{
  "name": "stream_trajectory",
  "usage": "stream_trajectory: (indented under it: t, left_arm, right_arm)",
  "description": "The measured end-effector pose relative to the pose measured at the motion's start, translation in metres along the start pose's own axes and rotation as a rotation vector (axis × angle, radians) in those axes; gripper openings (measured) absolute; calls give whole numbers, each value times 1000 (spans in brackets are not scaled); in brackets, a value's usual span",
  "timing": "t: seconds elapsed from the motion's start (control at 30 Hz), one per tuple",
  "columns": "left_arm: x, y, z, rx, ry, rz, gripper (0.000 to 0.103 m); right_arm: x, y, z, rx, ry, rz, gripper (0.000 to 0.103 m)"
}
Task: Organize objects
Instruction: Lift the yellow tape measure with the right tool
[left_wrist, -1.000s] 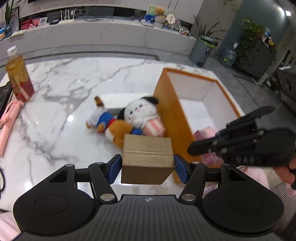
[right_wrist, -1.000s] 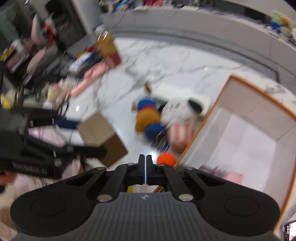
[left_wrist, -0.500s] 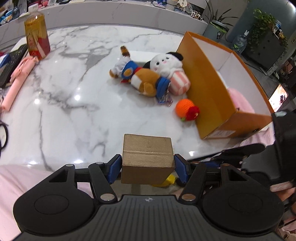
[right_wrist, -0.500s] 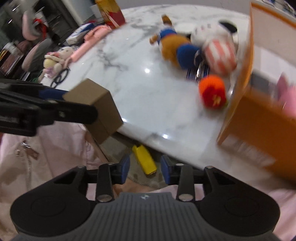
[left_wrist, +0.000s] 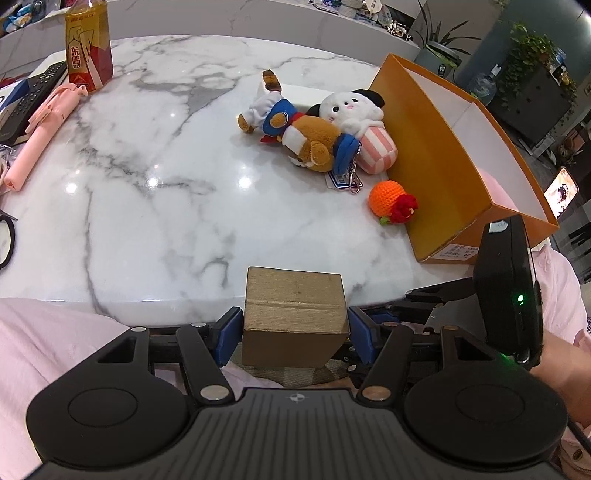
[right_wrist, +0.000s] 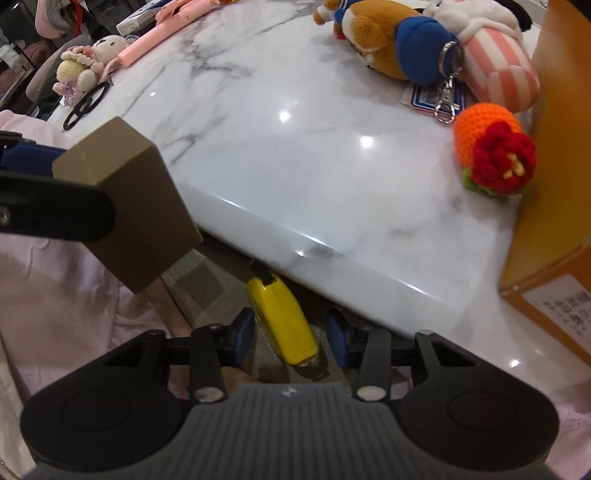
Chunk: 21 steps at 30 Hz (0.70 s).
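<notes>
The left gripper (left_wrist: 294, 328) holds a small gold-brown box (left_wrist: 293, 317) squarely between its blue fingers (left_wrist: 228, 334), just off the near edge of the marble tabletop (left_wrist: 155, 192) and above a pink-clad lap. The box sits level in that view, its seam running across from finger to finger.

In the right wrist view the right gripper (right_wrist: 290, 338) has its fingers partly apart, with a yellow object (right_wrist: 282, 319) between them but the pads clear of it. Its long axis runs away from the camera, and its dark-tipped end points towards the underside of the tabletop edge. It lies below the table on a grey checked surface. The left view hides it behind the box.

Only the left view shows the inside of the open orange box (left_wrist: 443, 177), against whose side a crocheted orange toy (left_wrist: 393, 202) and the plush toys (left_wrist: 317, 136) lie. Only the right view shows a crocheted doll (right_wrist: 79, 72) at the far left.

A second ago the right fingers were pressed together high over the table; half a second ago the yellow object lay just beyond their tips.
</notes>
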<state>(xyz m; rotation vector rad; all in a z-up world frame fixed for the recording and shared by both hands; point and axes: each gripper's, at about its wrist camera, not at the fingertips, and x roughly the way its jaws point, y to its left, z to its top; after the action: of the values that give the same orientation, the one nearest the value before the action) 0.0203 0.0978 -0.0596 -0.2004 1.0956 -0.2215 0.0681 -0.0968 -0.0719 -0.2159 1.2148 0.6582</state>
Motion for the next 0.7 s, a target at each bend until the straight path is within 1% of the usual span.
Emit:
stream_trajectory:
  t: [0.07, 0.13, 0.17, 0.2, 0.23, 0.27, 0.3, 0.33, 0.4, 0.5, 0.6, 0.7]
  left_arm:
    - [1, 0, 0, 5, 2, 3, 71]
    - [1, -1, 1, 7, 2, 7, 71]
    - [1, -1, 1, 5, 2, 8, 71]
    - [1, -1, 1, 2, 1, 10, 71]
    - [1, -1, 1, -3, 1, 13, 71]
    - [0, -1, 1, -8, 0, 16, 71]
    - [-1, -1, 1, -12, -4, 19, 71]
    - [-2, -2, 1, -13, -9, 20, 71]
    - [-6, -5, 3, -7, -20, 21, 71]
    - [-13, -12, 7, 4, -36, 5, 71]
    - [-25, -21, 18, 8, -56, -48, 71]
    - [-38, -40, 31, 63, -88, -94, 71]
  right_arm:
    - [-3, 2, 3, -10, 1, 11, 43]
    - [-3, 4, 6, -25, 11, 0, 38]
    - [-1, 5, 6, -31, 20, -3, 37]
    - [0, 4, 6, -35, 26, -6, 33]
    - [2, 4, 6, -39, 31, -11, 32]
    - [1, 4, 5, -34, 37, -10, 31]
    - [-2, 4, 5, -22, 36, -3, 25]
    - [-5, 3, 3, -14, 36, 9, 23]
    - [-15, 3, 1, 2, 24, 14, 21]
    - [-43, 0, -3, 37, -10, 30, 21]
    - [-81, -9, -6, 80, -65, 46, 21]
    - [-126, -23, -11, 126, -137, 59, 21]
